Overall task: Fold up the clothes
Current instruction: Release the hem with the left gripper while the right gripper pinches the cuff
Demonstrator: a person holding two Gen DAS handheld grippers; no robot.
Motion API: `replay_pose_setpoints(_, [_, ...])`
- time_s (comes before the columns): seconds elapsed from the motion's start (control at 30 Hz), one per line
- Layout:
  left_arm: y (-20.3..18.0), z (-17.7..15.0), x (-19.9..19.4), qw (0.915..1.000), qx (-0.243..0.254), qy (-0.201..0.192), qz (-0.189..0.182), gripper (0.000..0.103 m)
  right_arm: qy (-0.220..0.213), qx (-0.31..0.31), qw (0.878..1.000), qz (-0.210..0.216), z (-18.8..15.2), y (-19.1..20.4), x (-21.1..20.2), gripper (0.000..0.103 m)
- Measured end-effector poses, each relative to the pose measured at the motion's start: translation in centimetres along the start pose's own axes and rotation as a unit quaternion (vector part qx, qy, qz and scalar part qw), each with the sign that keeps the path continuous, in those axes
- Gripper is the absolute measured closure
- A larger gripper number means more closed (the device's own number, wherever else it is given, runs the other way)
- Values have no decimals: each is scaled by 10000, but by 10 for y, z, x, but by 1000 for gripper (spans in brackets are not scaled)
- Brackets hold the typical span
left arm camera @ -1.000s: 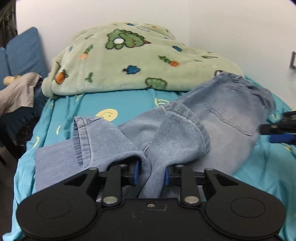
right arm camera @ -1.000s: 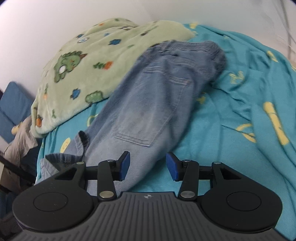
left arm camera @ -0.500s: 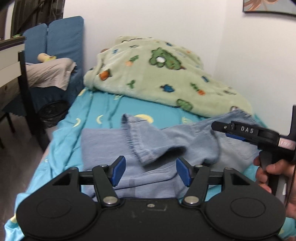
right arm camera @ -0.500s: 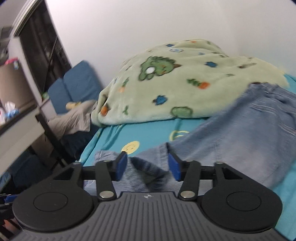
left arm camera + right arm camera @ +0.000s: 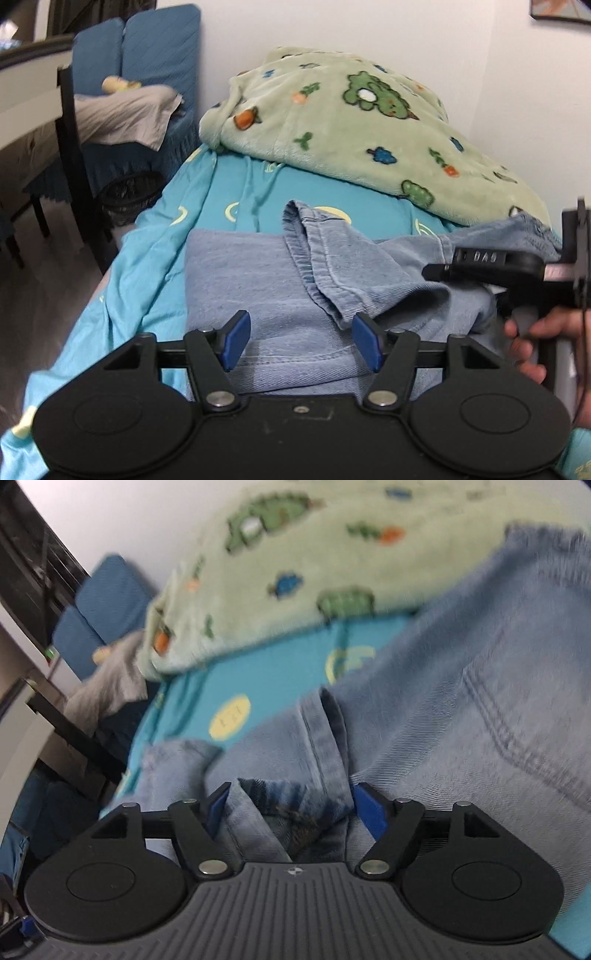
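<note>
A: Left wrist view?
B: left gripper (image 5: 301, 341) stands wide and empty above the jeans (image 5: 258, 280) on the teal bed sheet (image 5: 155, 251)

A: Right wrist view?
B: right gripper (image 5: 295, 810) has just been opening, a bunched jeans hem (image 5: 288, 812) lying loose between its jaws

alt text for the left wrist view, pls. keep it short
Light blue jeans lie partly folded on a teal bedsheet, with the open left gripper just above them, holding nothing. The right gripper, held in a hand, reaches in from the right edge; a green patterned blanket is heaped behind.
</note>
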State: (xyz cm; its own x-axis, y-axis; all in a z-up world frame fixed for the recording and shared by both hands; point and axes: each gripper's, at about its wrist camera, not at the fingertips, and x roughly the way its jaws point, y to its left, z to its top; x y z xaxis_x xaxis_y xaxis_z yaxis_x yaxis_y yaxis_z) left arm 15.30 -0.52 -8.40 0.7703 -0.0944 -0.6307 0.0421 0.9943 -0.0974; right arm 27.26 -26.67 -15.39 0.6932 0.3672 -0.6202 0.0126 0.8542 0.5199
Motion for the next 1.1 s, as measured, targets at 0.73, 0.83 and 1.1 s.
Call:
replay_pose_setpoints(0.73, [16,4,-6,9997,-261,33,3,45,-705,-552,9912,-973,-6,-22,-19,72])
replay_pose_setpoints(0.83, [18,5,-6,9995,-303,70,9,43,-1079,-194,9889,-1003,3,-23,-35,70])
replay_pose_setpoints(1.1, [21,5,-7,9995,-223,78,208,42,-1773,-1796,9675,-145,-14,59,-60,50])
